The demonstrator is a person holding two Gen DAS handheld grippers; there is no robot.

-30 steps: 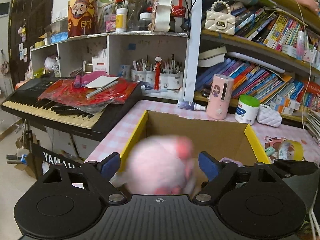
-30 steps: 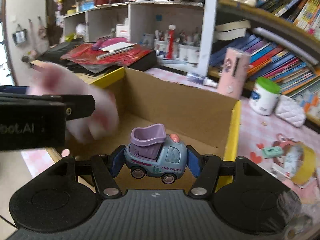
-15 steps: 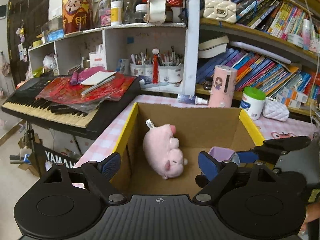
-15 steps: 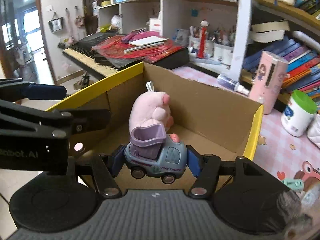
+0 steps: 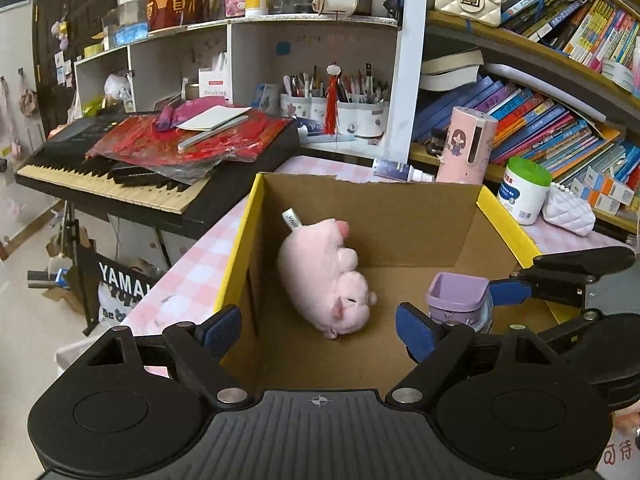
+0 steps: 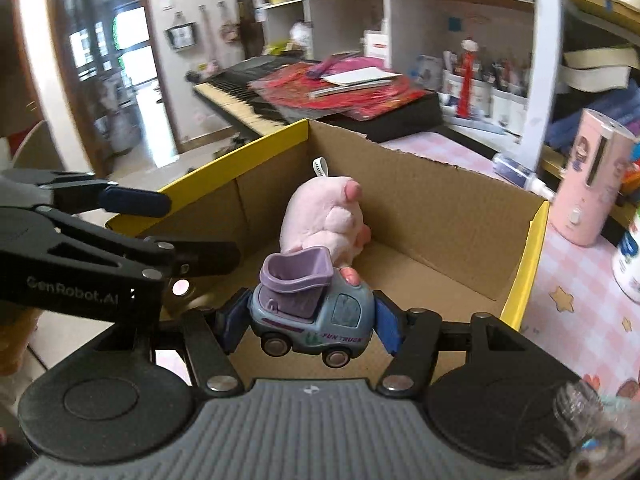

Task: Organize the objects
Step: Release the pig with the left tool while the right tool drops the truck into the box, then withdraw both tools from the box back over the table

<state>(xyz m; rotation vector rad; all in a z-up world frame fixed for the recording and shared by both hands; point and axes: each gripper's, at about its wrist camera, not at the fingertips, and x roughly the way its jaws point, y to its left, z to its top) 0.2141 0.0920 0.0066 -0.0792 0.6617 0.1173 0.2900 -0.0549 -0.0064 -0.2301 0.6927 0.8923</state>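
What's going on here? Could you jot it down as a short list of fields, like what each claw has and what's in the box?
left gripper: open, holding nothing
right gripper: shut on the toy truck, held above the box floor
cardboard box: open-topped, on the pink checked table
inside box: pink plush pig lying on its side

In the left wrist view, the left gripper (image 5: 318, 330) hides the box's (image 5: 404, 220) near wall at 6 o'clock, and its right finger covers the lower truck (image 5: 458, 294). In the right wrist view, the truck (image 6: 316, 308) hides the pig's (image 6: 324, 212) head. The keyboard (image 6: 240, 92) and 3 o'clock shelves blur.
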